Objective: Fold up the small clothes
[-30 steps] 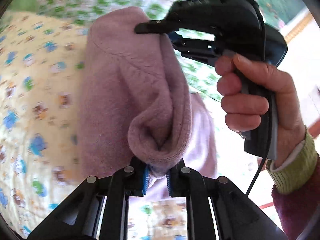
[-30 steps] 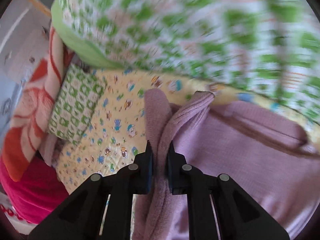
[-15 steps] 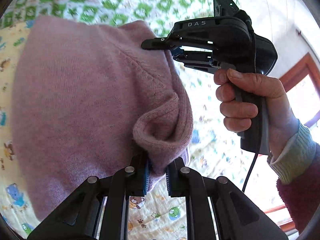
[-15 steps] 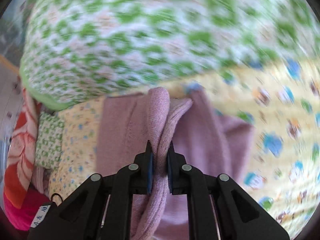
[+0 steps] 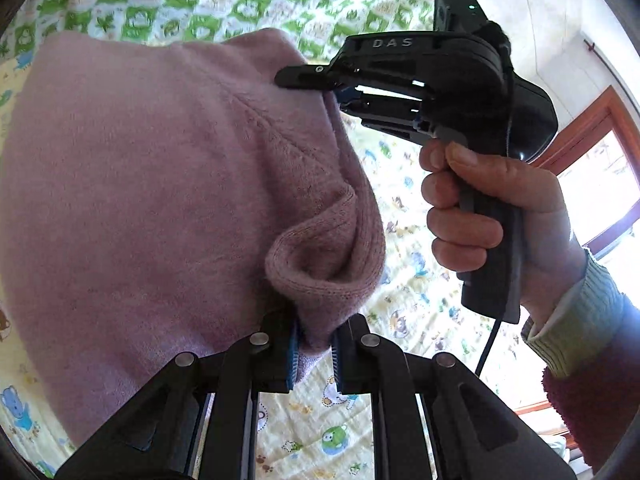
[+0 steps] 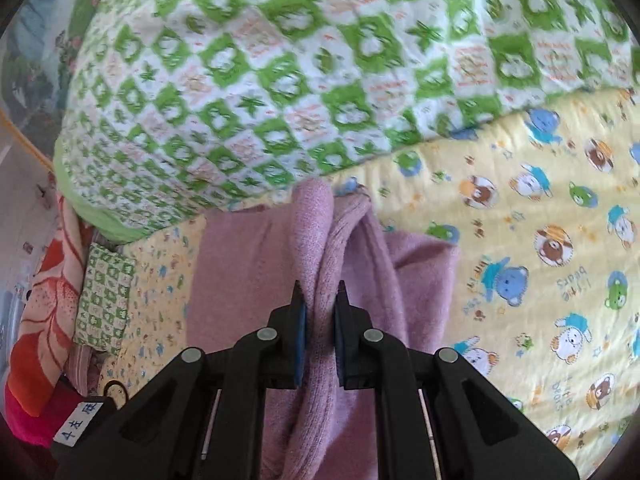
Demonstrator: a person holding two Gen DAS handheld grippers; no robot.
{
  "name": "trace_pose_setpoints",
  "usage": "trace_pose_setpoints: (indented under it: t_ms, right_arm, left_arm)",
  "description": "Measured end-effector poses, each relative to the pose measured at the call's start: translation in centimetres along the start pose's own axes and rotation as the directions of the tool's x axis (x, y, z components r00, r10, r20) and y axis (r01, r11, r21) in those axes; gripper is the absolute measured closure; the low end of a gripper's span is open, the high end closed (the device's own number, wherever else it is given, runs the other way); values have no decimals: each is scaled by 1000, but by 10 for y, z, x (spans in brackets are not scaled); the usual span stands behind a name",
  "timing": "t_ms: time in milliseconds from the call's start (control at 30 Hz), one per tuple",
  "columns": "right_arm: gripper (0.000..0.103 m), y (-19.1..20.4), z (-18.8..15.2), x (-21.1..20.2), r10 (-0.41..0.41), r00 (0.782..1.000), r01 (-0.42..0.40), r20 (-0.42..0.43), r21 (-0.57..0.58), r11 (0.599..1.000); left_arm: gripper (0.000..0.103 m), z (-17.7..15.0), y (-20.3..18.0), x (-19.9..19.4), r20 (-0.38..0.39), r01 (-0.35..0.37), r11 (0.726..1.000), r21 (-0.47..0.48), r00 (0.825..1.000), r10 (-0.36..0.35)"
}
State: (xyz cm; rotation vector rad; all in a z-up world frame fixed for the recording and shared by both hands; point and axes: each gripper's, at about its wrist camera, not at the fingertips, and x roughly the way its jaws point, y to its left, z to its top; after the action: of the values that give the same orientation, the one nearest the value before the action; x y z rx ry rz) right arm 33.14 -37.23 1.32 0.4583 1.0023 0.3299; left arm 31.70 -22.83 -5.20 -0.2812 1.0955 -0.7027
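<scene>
Since it's soft, floppy knit, both grippers, left (image 5: 314, 354) and right (image 6: 320, 344), are pinching the sweater (image 5: 140, 200) by its bunched edge.

Bright daylight throughout. Wood-framed window (image 5: 596, 184) blown out white, right edge of left wrist view. Green-and-white patterned quilt (image 6: 304, 80) motion-blurred in right wrist view. Fisheye bending, dark vignette at corners.
</scene>
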Motion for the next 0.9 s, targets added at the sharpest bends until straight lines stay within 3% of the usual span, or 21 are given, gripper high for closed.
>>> trace_pose_setpoints:
  t_ms: [167,233,300,367,433,533,733,800,900]
  right_arm:
    - [90,-23,-8,14,-2,1000,2,-4,69,998]
    - [86,-27,-10,17,-6,1000,6,-5,90,996]
    - [71,-28,-13,15,-33,999,33,-3,105,994]
    - [63,-29,-17,9,-53,999,52,9,112,992]
    - [62,-31,-23,-1,-60,998,57,22,113,992]
    - [62,-29,-35,-20,-86,995,78,55,123,989]
    - [62,-2,-70,-53,-27,998,22,61,83,996]
    - [62,9,-84,-57,-41,999,39,34,49,998]
    - [56,17,-102,-60,-65,998,65,10,24,998]
  left_arm:
    - [87,0,11,16,-44,17,999,-28,999,-19]
    - [81,2,12,21,-56,23,999,-41,998,-25]
    - [76,6,18,18,-56,37,999,-40,998,-39]
    - [70,7,19,9,-56,40,999,-30,998,-42]
    - [57,4,18,-2,-46,47,999,-15,998,-48]
    - [54,-4,19,-16,-37,37,999,23,999,-37]
    - [45,-33,44,-56,-2,-49,998,42,999,49]
    - [39,-43,58,-71,19,-126,991,37,992,125]
    - [38,-55,56,-72,23,-184,983,23,983,183]
